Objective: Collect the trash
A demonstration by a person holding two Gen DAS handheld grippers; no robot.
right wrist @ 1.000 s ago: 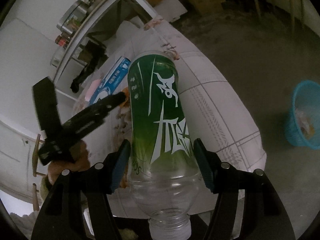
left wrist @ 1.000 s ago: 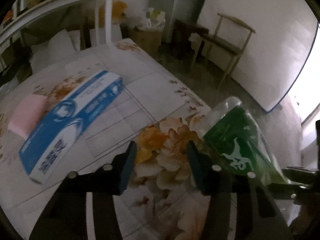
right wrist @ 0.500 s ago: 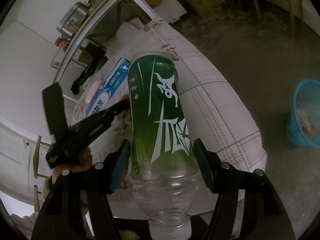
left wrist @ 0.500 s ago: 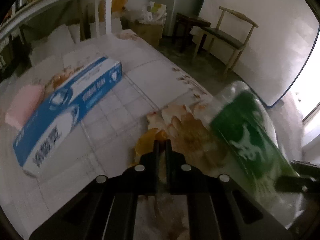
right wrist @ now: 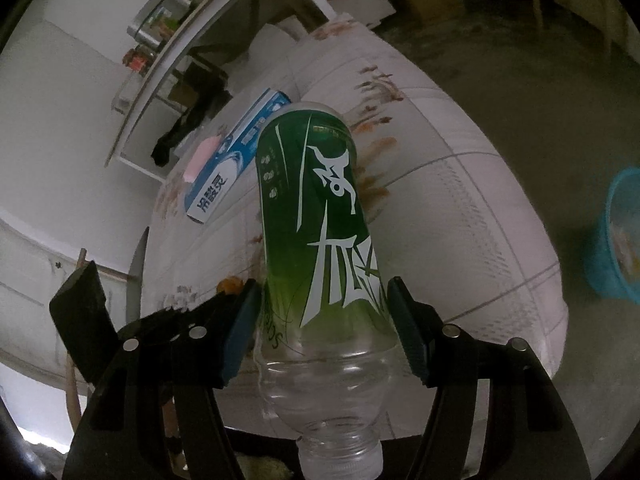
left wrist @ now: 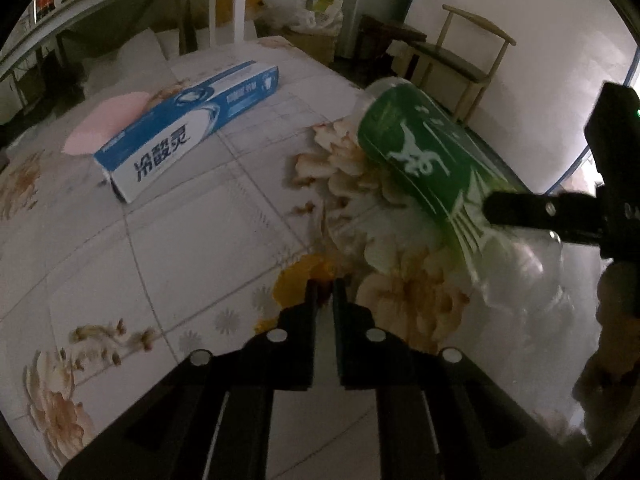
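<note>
Two pieces of likely trash remain on the table point(left wrist: 224, 240): a blue toothpaste box point(left wrist: 188, 128) at about ten o'clock in the left wrist view, and a pink pad point(left wrist: 106, 122) tucked against its far side, touching or partly under it. One piece is already in hand: the green-labelled plastic bottle point(right wrist: 320, 232) sits between the fingers of the right gripper point(right wrist: 322, 330), pads pressing its lower label, cap end toward the camera, base pointing at twelve o'clock and lifted off the table. Left gripper point(left wrist: 325, 294) has just closed to a narrow slit with nothing between its fingers; it hangs over an orange patch on the floral cloth. Blue basket point(right wrist: 622, 236) stands on the floor at three o'clock in the right wrist view, well apart from the table, cut off by the frame edge. Judged progress: early, nothing seen dropped in from this pass; bottle not yet delivered, box and pad untouched. Light is dim; basket contents unreadable, and whether the orange patch is print or debris cannot be told.
</note>
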